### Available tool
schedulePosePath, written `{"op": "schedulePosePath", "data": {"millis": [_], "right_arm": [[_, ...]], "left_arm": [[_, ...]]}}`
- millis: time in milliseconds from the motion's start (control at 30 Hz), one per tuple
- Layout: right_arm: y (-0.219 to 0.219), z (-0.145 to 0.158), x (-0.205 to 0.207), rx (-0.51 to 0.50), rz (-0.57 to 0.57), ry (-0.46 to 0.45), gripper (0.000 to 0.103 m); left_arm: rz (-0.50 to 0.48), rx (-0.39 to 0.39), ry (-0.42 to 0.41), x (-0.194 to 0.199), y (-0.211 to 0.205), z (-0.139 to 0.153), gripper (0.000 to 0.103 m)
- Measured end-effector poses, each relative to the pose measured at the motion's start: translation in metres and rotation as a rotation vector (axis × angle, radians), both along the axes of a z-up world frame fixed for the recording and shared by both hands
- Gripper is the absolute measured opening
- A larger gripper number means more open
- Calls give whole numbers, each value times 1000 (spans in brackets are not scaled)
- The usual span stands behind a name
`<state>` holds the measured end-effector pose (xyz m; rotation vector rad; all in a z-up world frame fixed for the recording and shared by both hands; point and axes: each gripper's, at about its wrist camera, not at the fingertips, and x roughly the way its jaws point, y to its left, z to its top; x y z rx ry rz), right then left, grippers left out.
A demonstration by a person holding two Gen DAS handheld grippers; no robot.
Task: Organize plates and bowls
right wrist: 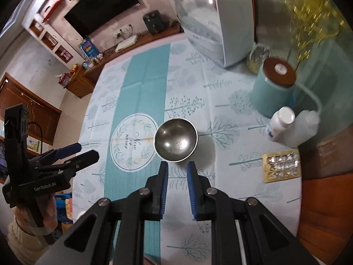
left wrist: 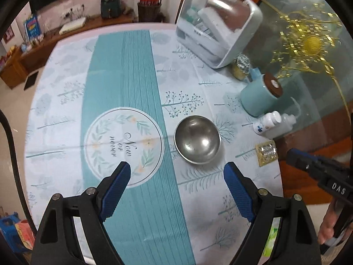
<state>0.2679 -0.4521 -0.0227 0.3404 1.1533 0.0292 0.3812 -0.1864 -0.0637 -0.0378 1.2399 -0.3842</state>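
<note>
The right hand-held gripper (right wrist: 176, 165), slightly parted and empty, is nearing the steel bowl (right wrist: 175, 141); its slick rim risks sliding across the tabletop (right wrist: 220, 198) while the left hand-held gripper (left wrist: 176, 172) is hanging spread wide

Both my feeds are evenly lit, bright enough, with soft indoor light. The steel bowl (left wrist: 197, 141) carries small white glints inside, and in the right wrist view it throws a pale shadow to its right on the desk (right wrist: 220, 198). The glass panel (left wrist: 308, 44) far right shows glare, and the gold ornament behind it is smeared. The white box (right wrist: 220, 22) looks blurred in my right feed. Fisheye bends the desk edges, and black vignette fills the corners.
</note>
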Motion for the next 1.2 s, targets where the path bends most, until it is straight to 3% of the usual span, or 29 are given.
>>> {"op": "schedulePosePath", "data": {"millis": [300, 533, 833, 967, 1100, 1200], "right_arm": [[-11, -77, 52, 64, -26, 119, 17], [-10, -123, 78, 61, -47, 185, 17], [-15, -155, 97, 55, -71, 216, 17], [-17, -167, 103, 60, -82, 219, 17], [-16, -178, 104, 72, -84, 233, 17], [-15, -179, 103, 83, -77, 221, 10]], "left_arm": [[0, 46, 83, 39, -26, -86, 85], [2, 39, 102, 53, -39, -119, 84], [17, 33, 129, 69, -48, -150, 79], [15, 6, 178, 75, -51, -167, 60], [3, -19, 219, 76, -53, -178, 34], [-4, -36, 227, 75, -52, -181, 20]]}}
